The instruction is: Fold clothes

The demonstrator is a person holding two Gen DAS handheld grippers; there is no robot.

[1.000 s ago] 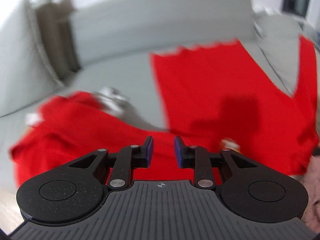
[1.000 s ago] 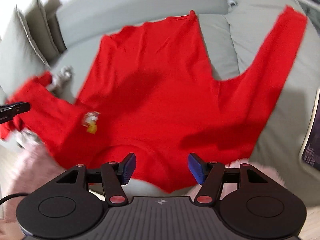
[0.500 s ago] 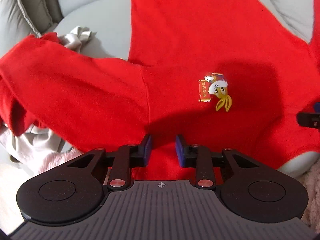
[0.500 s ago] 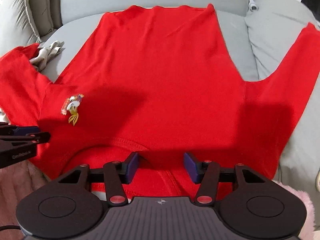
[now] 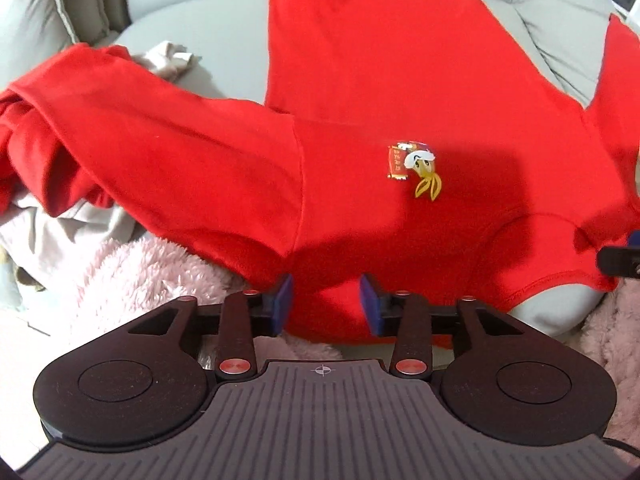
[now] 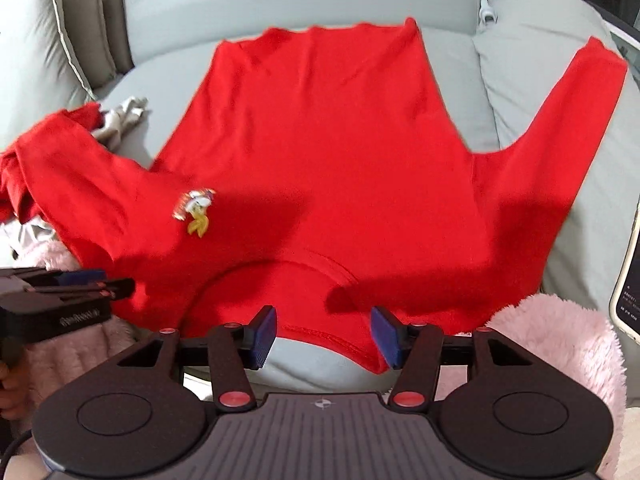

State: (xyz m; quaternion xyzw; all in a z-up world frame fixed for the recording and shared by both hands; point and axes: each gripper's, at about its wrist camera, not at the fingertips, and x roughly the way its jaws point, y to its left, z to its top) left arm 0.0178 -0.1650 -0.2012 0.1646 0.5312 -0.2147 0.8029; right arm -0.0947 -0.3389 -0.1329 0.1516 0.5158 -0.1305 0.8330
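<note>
Left wrist view first: the red sweatshirt (image 5: 400,92) is laid out flat on the grey sofa (image 5: 224,44), hem at the far end and neckline closest to the camera. There's a little cartoon patch (image 5: 414,168) on the chest. One sleeve runs off to the left and ends bunched up over a beige cloth (image 5: 168,58). The left gripper (image 5: 325,304) has its fingers spread, with nothing pinched, sitting right at the shoulder edge of the shirt above a pink fluffy blanket (image 5: 152,276). The tip of the right gripper (image 5: 620,260) pokes in at the right edge.

Right wrist view: same sweatshirt (image 6: 328,152), other sleeve stretched up to the right over a cushion (image 6: 532,64). The right gripper (image 6: 326,332) is spread too, straddling the collar edge; can't really tell if the pads touch the fabric. The left gripper (image 6: 64,292) comes in from the left. There's a phone (image 6: 630,280) at the far right.
</note>
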